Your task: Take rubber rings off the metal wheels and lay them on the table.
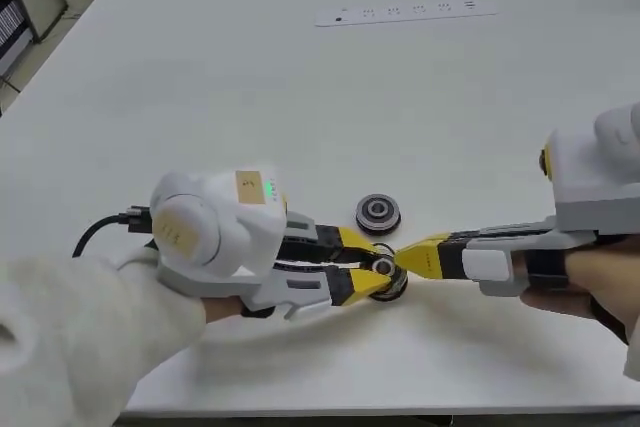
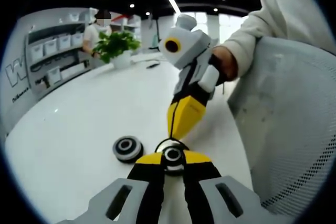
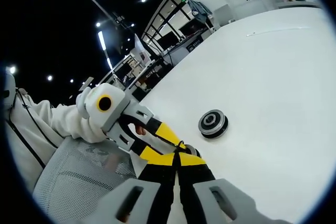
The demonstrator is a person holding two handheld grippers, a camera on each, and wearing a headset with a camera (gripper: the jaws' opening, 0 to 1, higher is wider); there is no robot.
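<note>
My left gripper point(image 1: 376, 274) is shut on a small metal wheel point(image 1: 384, 267) with a black rubber ring, held just above the white table point(image 1: 300, 97) near its front edge. In the left gripper view the wheel point(image 2: 173, 157) sits between my yellow jaws. My right gripper point(image 1: 402, 257) comes in from the right, its jaws pinched together on the wheel's rim, where the rubber ring is. The right gripper view has its shut tips point(image 3: 177, 157) against the wheel point(image 3: 192, 151). A second wheel point(image 1: 378, 212) with its ring on lies flat just behind.
A white power strip point(image 1: 405, 14) lies far back on the table. A black cable point(image 1: 100, 229) trails from the left gripper. A grey mesh chair point(image 2: 294, 129) stands at the table's front. The table's front edge runs close below both grippers.
</note>
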